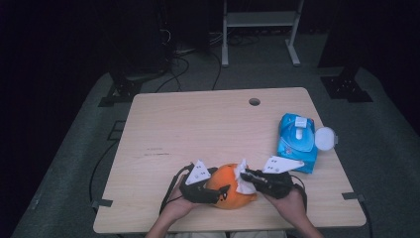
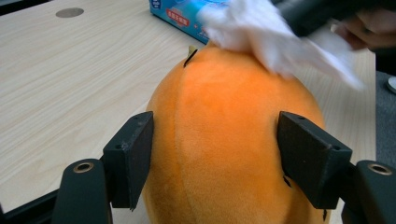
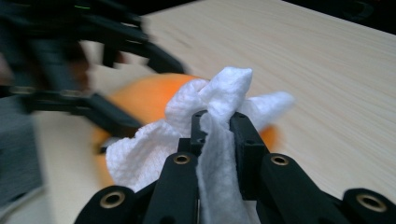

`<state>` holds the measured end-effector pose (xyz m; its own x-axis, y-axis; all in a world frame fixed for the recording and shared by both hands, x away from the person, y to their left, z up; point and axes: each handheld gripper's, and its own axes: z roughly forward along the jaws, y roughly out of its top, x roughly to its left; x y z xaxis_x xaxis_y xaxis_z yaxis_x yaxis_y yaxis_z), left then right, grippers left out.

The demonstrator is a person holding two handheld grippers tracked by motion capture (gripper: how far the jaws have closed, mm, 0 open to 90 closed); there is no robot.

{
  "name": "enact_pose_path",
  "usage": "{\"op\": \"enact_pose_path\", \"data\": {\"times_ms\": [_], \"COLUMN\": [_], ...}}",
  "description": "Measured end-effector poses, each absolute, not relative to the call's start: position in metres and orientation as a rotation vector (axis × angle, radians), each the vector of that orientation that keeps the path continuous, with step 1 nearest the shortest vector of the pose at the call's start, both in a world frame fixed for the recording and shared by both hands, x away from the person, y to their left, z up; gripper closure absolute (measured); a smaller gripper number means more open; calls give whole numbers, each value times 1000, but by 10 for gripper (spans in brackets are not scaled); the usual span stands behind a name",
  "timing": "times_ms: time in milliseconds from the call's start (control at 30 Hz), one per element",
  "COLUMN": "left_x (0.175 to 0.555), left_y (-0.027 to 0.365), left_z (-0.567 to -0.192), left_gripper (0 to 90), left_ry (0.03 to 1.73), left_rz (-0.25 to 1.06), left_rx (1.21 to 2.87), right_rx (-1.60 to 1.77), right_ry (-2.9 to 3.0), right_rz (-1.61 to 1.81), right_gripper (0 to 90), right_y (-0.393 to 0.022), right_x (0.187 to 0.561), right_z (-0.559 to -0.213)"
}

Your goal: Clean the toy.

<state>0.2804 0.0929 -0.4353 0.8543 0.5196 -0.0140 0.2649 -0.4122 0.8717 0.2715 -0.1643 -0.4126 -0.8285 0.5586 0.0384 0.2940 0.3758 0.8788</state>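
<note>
Near table's front edge, left gripper (image 1: 221, 192) is clamping round orange plush toy (image 1: 229, 191) (both pads pressing); right gripper (image 1: 246, 174) is pinching crumpled white wipe (image 1: 243, 179) against it.

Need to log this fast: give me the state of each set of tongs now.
Left tongs: closed on the orange plush.
Right tongs: shut on the white wipe, which lies against the plush.
</note>
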Motion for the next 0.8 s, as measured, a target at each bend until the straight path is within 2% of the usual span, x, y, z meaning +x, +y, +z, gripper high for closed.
{"op": "enact_pose_path", "data": {"times_ms": [100,300,500,600,633,733,800], "left_x": [283,288,289,289,289,295,298], "left_y": [99,105,106,106,105,106,108], "left_z": [-437,-439,-440,-441,-440,-442,-445], "left_gripper": [291,289,281,278,261,115,86], "left_ry": [603,639,649,646,656,751,791], "left_rz": [276,249,249,235,228,197,156], "left_rx": [1989,1967,1965,1950,1948,1943,1930], "right_rx": [721,928,821,879,923,964,952], "right_ry": [2371,2339,2363,2354,2348,2352,2357], "right_rz": [1382,1338,1407,1369,1359,1404,1412], "right_gripper": [804,804,802,800,800,799,799], "right_y": [-158,-187,-169,-178,-184,-190,-187], "right_x": [270,285,276,283,287,290,290], "right_z": [-413,-424,-416,-421,-423,-426,-426]}}
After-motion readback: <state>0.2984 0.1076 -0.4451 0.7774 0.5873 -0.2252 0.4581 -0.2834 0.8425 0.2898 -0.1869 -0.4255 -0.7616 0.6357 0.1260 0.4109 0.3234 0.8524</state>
